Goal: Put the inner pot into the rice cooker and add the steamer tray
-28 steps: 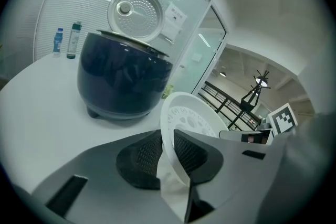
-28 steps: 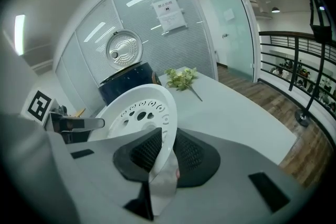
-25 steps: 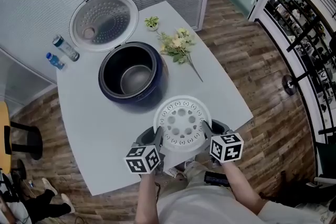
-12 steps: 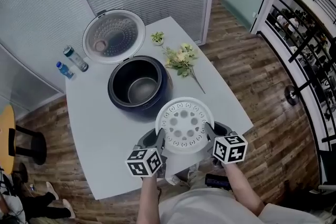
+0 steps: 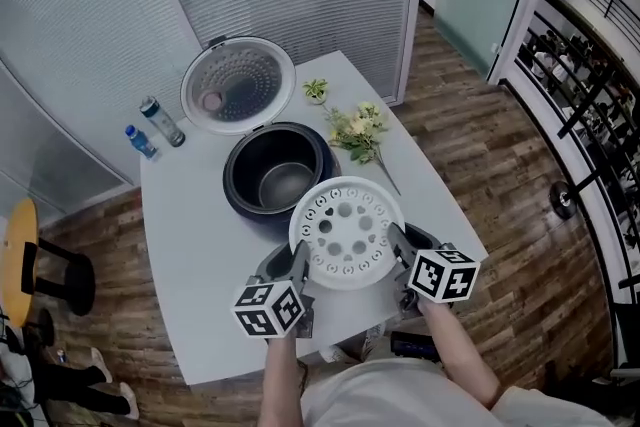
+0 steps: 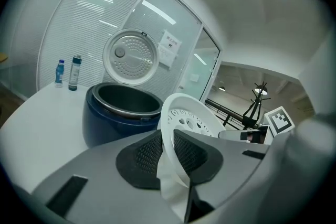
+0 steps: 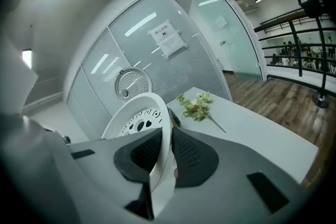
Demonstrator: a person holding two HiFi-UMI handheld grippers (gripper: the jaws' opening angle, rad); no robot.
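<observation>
The white perforated steamer tray (image 5: 347, 232) hangs in the air above the table's near part, just short of the dark blue rice cooker (image 5: 280, 177). My left gripper (image 5: 298, 267) is shut on its left rim and my right gripper (image 5: 395, 255) on its right rim; the right jaws have just been closing on that rim. The rim (image 6: 167, 134) shows pinched between the left pads, and the right pads clamp the rim (image 7: 165, 136) too. The cooker's lid (image 5: 238, 84) stands open, and the inner pot (image 5: 285, 181) sits inside the body.
A white table (image 5: 195, 245) carries the cooker. Two small bottles (image 5: 160, 122) stand at its far left corner. A sprig of flowers (image 5: 362, 132) and a tiny potted plant (image 5: 316, 91) lie to the cooker's right. A stool (image 5: 40, 275) stands on the wooden floor at left.
Both grippers have lifted the steamer tray upward and carried it closer to the rice cooker. The head view has shifted, so the table sits lower and more to the right in the picture.
</observation>
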